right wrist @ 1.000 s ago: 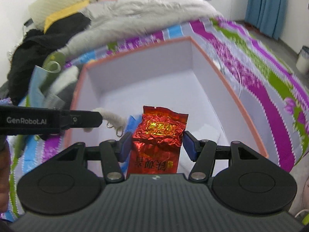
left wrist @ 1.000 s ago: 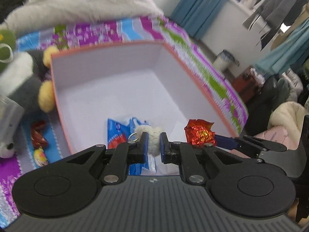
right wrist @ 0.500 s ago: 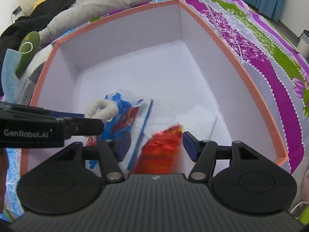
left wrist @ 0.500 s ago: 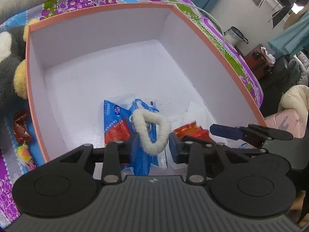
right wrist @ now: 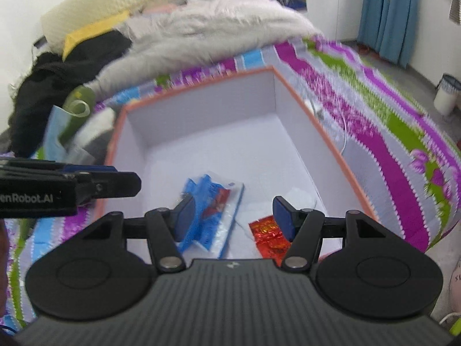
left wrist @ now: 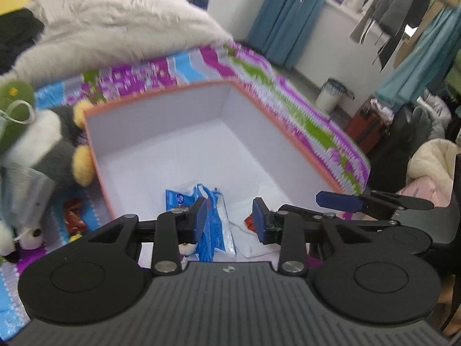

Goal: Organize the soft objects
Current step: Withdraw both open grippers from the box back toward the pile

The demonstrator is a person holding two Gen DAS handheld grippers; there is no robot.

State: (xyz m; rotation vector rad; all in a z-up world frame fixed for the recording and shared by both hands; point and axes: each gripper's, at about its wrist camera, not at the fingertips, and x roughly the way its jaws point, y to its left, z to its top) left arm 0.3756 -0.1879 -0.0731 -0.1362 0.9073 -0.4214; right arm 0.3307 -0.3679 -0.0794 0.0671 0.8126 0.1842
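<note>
An orange-rimmed box [left wrist: 276, 118] with a white inside sits on the striped bedspread; it also shows in the right wrist view [right wrist: 328, 132]. Inside lie a blue plastic packet [left wrist: 213, 222] [right wrist: 213, 201], a red foil packet [right wrist: 269, 235] and a white tissue [right wrist: 299, 197]. A bit of white fluffy ring [left wrist: 187, 248] shows under my left finger. My left gripper [left wrist: 230, 216] is open and empty above the box's near end. My right gripper [right wrist: 233, 216] is open and empty above the packets.
A grey, white and yellow plush toy [left wrist: 54, 144] leans against the box's left side. Small red wrapped items [left wrist: 73, 214] lie on the bedspread beside it. A white furry blanket [right wrist: 219, 28] and dark clothes [right wrist: 57, 66] lie behind. A white cable [right wrist: 343, 127] runs right of the box.
Both grippers opened and pulled up and back. The left let the white fluffy ring drop into the box; the right let the red foil packet drop into the box.
</note>
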